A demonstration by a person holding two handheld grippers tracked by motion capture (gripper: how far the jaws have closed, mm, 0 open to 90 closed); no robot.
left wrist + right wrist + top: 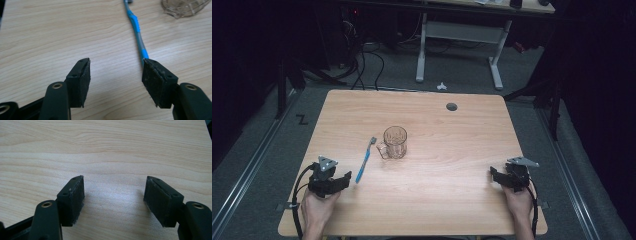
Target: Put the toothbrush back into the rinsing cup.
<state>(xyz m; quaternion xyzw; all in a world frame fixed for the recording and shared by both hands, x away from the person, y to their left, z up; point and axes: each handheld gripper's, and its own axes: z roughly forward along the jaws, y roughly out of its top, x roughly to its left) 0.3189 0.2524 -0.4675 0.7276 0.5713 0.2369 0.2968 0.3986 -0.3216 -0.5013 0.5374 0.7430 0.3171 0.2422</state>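
Observation:
A clear glass mug [394,142] stands upright near the middle of the wooden table [452,150], its handle toward the left. A blue and grey toothbrush [365,160] lies flat just left of it, bristle end pointing away from me. My left gripper [346,180] rests at the table's front left, open, just left of the toothbrush's near end. In the left gripper view the toothbrush [137,30] runs up from behind the right pad, and the mug's base [183,7] sits at the top right. My right gripper [493,174] rests open at the front right, over bare wood [112,157].
A round grey cable hole [451,106] sits in the table's far right part. Beyond the table are a white desk frame [459,45] and cables on the dark floor. A metal rail [247,170] runs along the floor on the left.

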